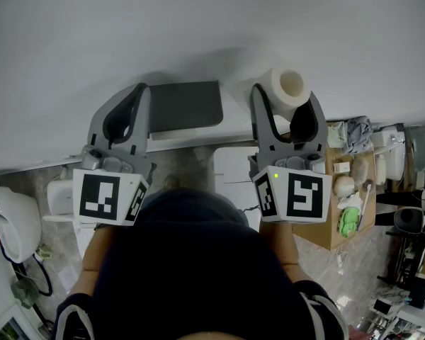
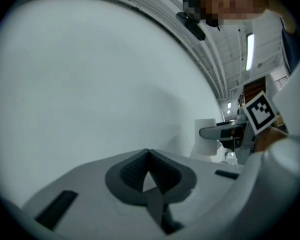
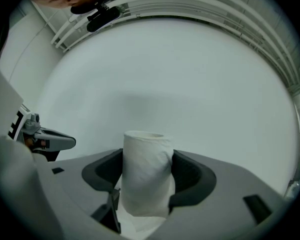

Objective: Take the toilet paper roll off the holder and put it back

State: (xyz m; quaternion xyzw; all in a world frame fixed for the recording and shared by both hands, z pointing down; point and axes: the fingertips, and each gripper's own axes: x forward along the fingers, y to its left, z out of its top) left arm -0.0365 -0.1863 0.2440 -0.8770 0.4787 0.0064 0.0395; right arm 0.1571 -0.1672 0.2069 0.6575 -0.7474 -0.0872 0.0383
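Right tool [image 1: 287, 99]: clamped on the toilet paper roll [image 3: 146, 176], with one dark padded finger on each side of it. The roll stands upright between them, clear of the holder.
Left tool [image 2: 149, 153]: closed, tips meeting in a point with nothing between them. It is held up near the wall, at the holder's left end.
Toilet paper roll: white, soft and slightly dented where it is squeezed. The hollow core shows at its top. It sits to the right of the holder, close to the wall.
Holder [image 1: 185, 106]: a flat, dark grey, rounded rectangle jutting from the wall. Only its top face shows — whatever lies under it is hidden.
Wall [image 1: 198, 27]: plain, matt white, and it fills the far part of all three views.
Hidden: a dark top fills the near part of the head view, so the hands behind the marker cubes cannot be seen.
Cardboard box [image 1: 324, 234]: open, down on the right. It holds small pale things and a light green object [image 1: 348, 222] — too small to name.
White fixture [image 1: 10, 222]: rounded and glossy, cut off by the left edge.
Floor [image 1: 191, 165]: mottled grey and stone-like.
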